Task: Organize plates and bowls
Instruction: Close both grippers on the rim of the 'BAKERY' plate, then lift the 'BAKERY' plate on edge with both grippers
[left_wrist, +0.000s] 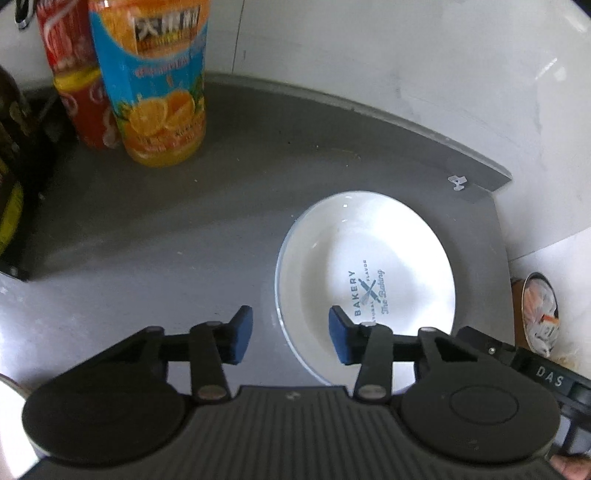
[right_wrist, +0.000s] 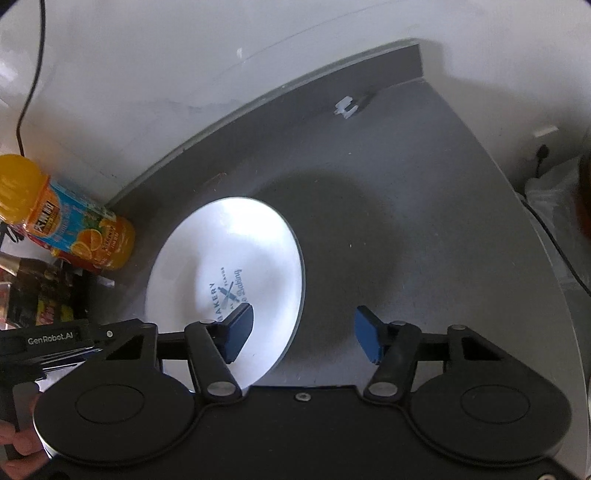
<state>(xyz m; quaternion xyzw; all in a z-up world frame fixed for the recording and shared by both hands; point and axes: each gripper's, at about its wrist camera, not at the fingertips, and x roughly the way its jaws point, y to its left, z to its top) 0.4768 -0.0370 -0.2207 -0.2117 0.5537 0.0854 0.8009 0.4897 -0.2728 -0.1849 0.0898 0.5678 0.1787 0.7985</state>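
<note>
A white plate (left_wrist: 369, 258) printed with "BAKERY" in blue lies flat on the grey counter (left_wrist: 166, 229). My left gripper (left_wrist: 291, 338) hangs over the plate's left rim with its jaws apart. One blue pad (left_wrist: 240, 338) is over the counter and the other is over the plate, and neither presses on the rim. In the right wrist view the same plate (right_wrist: 229, 251) lies at centre left. My right gripper (right_wrist: 303, 334) straddles its right rim, open, one pad (right_wrist: 240, 328) above the plate and the other above the counter (right_wrist: 406, 221).
An orange juice bottle (left_wrist: 159, 92), a red bottle (left_wrist: 81, 96) and a dark bottle (left_wrist: 11, 166) stand at the counter's back left. A raised grey ledge (left_wrist: 369, 107) backs the counter against a white wall. A small white clip (left_wrist: 458, 181) lies near the corner.
</note>
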